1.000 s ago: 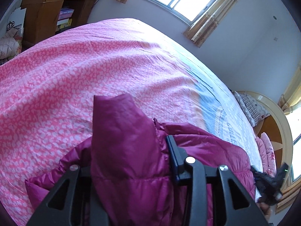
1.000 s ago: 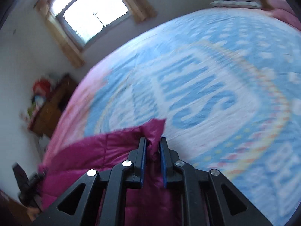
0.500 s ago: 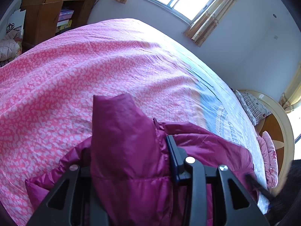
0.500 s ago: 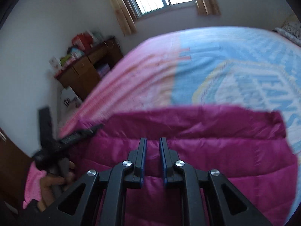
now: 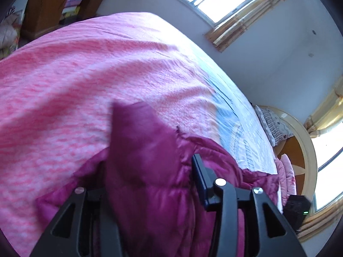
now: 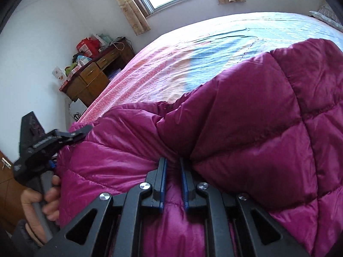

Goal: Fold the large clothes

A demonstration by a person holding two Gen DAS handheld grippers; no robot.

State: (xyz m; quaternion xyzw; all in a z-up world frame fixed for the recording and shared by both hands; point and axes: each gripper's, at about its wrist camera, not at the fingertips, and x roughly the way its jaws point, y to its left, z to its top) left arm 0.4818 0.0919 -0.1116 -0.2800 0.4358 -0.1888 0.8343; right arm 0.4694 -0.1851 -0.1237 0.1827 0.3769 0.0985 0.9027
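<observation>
Purple quilted jacket [image 6: 246,128] lies on the bed [image 5: 75,75], at the near edge, on a pink and blue bedspread. In the right wrist view it fills the frame from 9 o'clock round to 3 o'clock.

Right gripper [image 6: 172,171]: jaws nearly together, pinching a thin fold of jacket fabric between the blue pads. A thick quilted panel is doubled over and bulges up toward 2 o'clock, so one fold looks underway or just laid.

Left gripper [image 5: 150,171]: jaws wide apart with a bulky wad of jacket, likely a sleeve or collar part, standing up between them toward 12 o'clock. One finger is hidden behind the fabric, so whether it truly clamps cannot be told from its own view. In the right wrist view it shows at 9 o'clock, at the jacket's far-left edge, held by the person's hand [image 6: 40,203].

Judgement: early to middle stage. The jacket is bunched, not flat; edges are uneven and no neat rectangle shows. Remaining: bring the held part across, flatten, square up, likely fold again.

Dresser [image 6: 94,75] stands at 10 o'clock, well apart.
</observation>
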